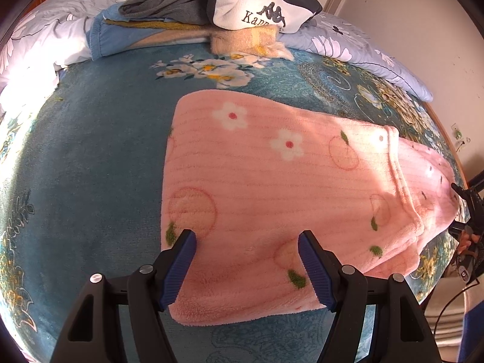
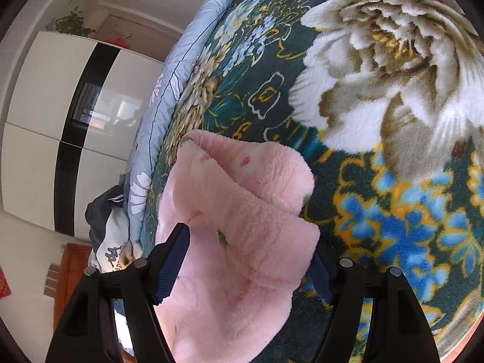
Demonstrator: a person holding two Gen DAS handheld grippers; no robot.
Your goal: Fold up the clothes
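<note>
A pink fleece garment (image 1: pixel 272 181) with white flowers and green leaves lies flat on the blue floral blanket (image 1: pixel 90 166). My left gripper (image 1: pixel 246 242) stands open over its near corner, one blue finger on either side and neither pad pressing. The garment narrows to the right, where my right gripper (image 1: pixel 466 211) shows at the picture's edge. In the right wrist view the bunched pink end (image 2: pixel 242 211) fills the gap of my right gripper (image 2: pixel 249 248), which is wide open. Its right finger is mostly hidden behind the fleece.
A pile of clothes, with a white and black Kappa top (image 1: pixel 257 9) and a grey garment (image 1: pixel 163 6), sits at the far end of the bed. A pale floral quilt (image 1: pixel 45 30) lies at the left. A white wardrobe (image 2: pixel 45 106) stands beyond the bed edge.
</note>
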